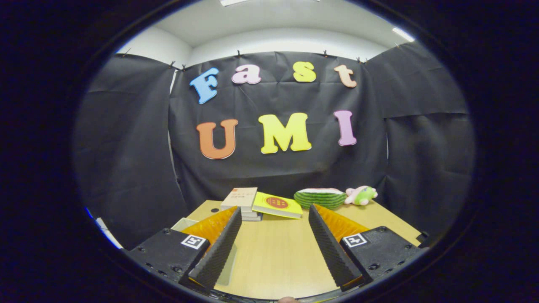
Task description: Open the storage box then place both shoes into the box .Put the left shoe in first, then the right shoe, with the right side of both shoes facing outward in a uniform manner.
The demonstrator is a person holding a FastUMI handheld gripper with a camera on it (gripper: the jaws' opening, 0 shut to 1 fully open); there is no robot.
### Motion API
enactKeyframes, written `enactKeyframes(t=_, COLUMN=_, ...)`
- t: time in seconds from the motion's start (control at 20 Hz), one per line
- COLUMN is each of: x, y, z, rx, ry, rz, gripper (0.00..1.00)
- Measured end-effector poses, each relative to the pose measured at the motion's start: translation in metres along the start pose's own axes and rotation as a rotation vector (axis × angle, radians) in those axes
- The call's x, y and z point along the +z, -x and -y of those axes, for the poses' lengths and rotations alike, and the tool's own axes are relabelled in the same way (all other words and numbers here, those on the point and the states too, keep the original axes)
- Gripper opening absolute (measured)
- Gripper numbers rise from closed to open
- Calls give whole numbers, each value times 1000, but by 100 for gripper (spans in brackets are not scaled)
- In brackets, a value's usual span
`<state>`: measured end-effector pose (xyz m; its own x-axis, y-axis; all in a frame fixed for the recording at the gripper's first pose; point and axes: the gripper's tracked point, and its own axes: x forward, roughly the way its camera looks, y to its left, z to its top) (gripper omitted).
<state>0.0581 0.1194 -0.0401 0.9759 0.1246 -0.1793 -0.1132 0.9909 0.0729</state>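
Gripper (pixel 274 214) held level above the wooden table (pixel 278 256), fingers spread wide, bare tabletop between them. Just beyond the tips: a stack of books (pixel 243 202), a yellow book (pixel 276 205), a watermelon toy (pixel 320 197), a plush toy (pixel 361 195). I can't spot the storage box or shoes from here.

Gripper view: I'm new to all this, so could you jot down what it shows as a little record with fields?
gripper: open, fingers spread wide, nothing between them
surface: wooden table, bare between the fingers
beyond the fingers: stack of books, with a yellow book leaning on it
far side, beside the books: watermelon-slice toy, then a pink-and-green plush toy
behind one finger: corner of a pale box, mostly hidden
backdrop: black cloth wall
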Motion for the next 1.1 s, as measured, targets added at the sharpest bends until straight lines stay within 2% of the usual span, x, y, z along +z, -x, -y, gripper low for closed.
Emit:
enactKeyframes(t=0.15, x=-2, y=15, z=22, rx=-32, ry=-3, rz=15, gripper=100)
enactKeyframes(t=0.3, x=-9, y=24, z=30, rx=-7, ry=-38, rz=7, gripper=100)
enactKeyframes(t=0.5, x=-14, y=32, z=49, rx=-36, ry=-42, rz=17, gripper=100)
enactKeyframes(t=1.1, x=-21, y=39, z=70, rx=-54, ry=-88, rz=-4, gripper=100)
